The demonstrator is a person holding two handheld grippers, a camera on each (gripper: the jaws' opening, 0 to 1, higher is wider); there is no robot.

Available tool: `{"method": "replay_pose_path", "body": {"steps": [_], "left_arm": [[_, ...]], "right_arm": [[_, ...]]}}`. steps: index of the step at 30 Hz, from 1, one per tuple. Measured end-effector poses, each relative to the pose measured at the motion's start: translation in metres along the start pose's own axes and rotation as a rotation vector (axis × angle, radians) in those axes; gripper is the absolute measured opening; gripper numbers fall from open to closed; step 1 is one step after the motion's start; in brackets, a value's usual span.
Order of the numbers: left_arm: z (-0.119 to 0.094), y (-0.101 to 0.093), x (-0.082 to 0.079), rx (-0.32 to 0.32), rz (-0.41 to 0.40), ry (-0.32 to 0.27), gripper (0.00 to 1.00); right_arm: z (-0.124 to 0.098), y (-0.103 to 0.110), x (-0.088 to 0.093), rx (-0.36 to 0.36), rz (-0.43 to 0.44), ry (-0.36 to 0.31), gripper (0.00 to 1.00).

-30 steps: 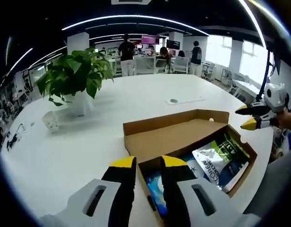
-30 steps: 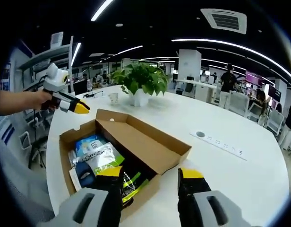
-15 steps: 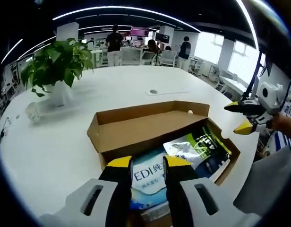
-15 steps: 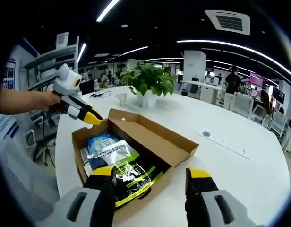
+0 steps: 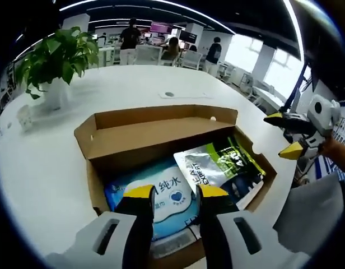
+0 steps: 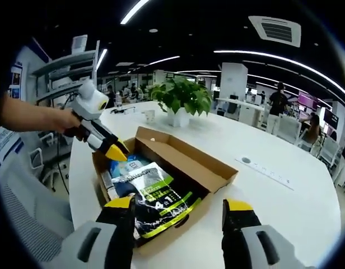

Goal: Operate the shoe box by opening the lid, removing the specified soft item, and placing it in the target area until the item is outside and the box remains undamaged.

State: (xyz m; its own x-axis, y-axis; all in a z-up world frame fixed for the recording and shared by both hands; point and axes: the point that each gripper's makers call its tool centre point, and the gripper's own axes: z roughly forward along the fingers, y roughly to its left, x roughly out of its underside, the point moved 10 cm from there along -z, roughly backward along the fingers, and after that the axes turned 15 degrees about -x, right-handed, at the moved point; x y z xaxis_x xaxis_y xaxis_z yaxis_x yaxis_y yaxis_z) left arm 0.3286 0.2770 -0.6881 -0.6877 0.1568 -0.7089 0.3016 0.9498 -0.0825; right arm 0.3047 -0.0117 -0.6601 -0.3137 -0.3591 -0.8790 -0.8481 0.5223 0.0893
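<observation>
Shoe box (image 5: 161, 143) of brown cardboard sits open on a white round desk (image 5: 60, 162), lid (image 6: 183, 159) folded back and standing along the far long side. Inside, seen from the left gripper view: a blue-and-white soft pack (image 5: 161, 196) with printed characters and a heart mark, lying toward the near end; beside it a silver, green and black pouch (image 5: 217, 168) lying flat and overlapping it slightly. Both items lie inside the box walls.

Left gripper (image 5: 173, 193) hovers over the near end of the box, yellow-tipped jaws a narrow gap apart, nothing between them, right above the blue-and-white pack; whether they touch it cannot be told. In the right gripper view the same tool (image 6: 113, 150) comes in from the left, held by a person's hand (image 6: 63, 119), its tips dipping just inside the box's end wall.

Right gripper (image 6: 178, 204) has its jaws spread wide and empty, at the box's near side, the pouch (image 6: 161, 196) in front of them. In the left gripper view it (image 5: 287, 134) hangs off the right end of the box, jaws parted, apart from the cardboard.

Potted green plant (image 6: 181, 98) in a white pot stands on the desk beyond the box, a small white cup (image 6: 149, 116) beside it. People stand in the office behind
</observation>
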Motion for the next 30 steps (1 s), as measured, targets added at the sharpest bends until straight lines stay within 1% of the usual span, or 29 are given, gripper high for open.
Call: {"method": "replay_pose_path", "body": {"steps": [6,9,11,13,14,17,24,27,28,29,30], "left_arm": [[0.007,-0.009,0.006,0.049,-0.012,0.035,0.29],[0.011,-0.011,0.009,0.073,-0.049,0.058,0.3],[0.013,-0.012,0.01,0.083,-0.061,0.067,0.29],[0.014,-0.012,0.01,0.095,-0.081,0.074,0.28],[0.015,-0.013,0.011,0.112,-0.103,0.084,0.28],[0.019,-0.012,0.012,0.128,-0.129,0.093,0.27],[0.028,-0.014,0.015,0.19,-0.232,0.14,0.22],[0.031,-0.016,0.016,0.248,-0.342,0.186,0.21],[0.033,-0.016,0.017,0.256,-0.363,0.204,0.2],[0.034,-0.015,0.018,0.257,-0.373,0.215,0.18],[0.036,-0.014,0.018,0.254,-0.363,0.21,0.16]], "right_arm": [[0.0,0.009,0.004,-0.009,-0.013,0.008,0.62],[-0.001,0.01,0.005,-0.009,-0.011,0.007,0.62],[-0.002,0.011,0.005,-0.007,-0.007,0.0,0.61],[-0.003,0.012,0.005,-0.006,-0.007,-0.008,0.61],[-0.003,0.013,0.005,-0.005,-0.007,-0.013,0.61],[-0.004,0.014,0.006,-0.005,-0.001,-0.019,0.61],[-0.003,0.017,0.008,-0.011,0.006,-0.03,0.61],[-0.003,0.018,0.008,-0.014,0.008,-0.037,0.61],[-0.003,0.019,0.008,-0.015,0.01,-0.039,0.61],[-0.003,0.019,0.008,-0.015,0.011,-0.039,0.61],[-0.003,0.019,0.008,-0.015,0.012,-0.041,0.61]]}}
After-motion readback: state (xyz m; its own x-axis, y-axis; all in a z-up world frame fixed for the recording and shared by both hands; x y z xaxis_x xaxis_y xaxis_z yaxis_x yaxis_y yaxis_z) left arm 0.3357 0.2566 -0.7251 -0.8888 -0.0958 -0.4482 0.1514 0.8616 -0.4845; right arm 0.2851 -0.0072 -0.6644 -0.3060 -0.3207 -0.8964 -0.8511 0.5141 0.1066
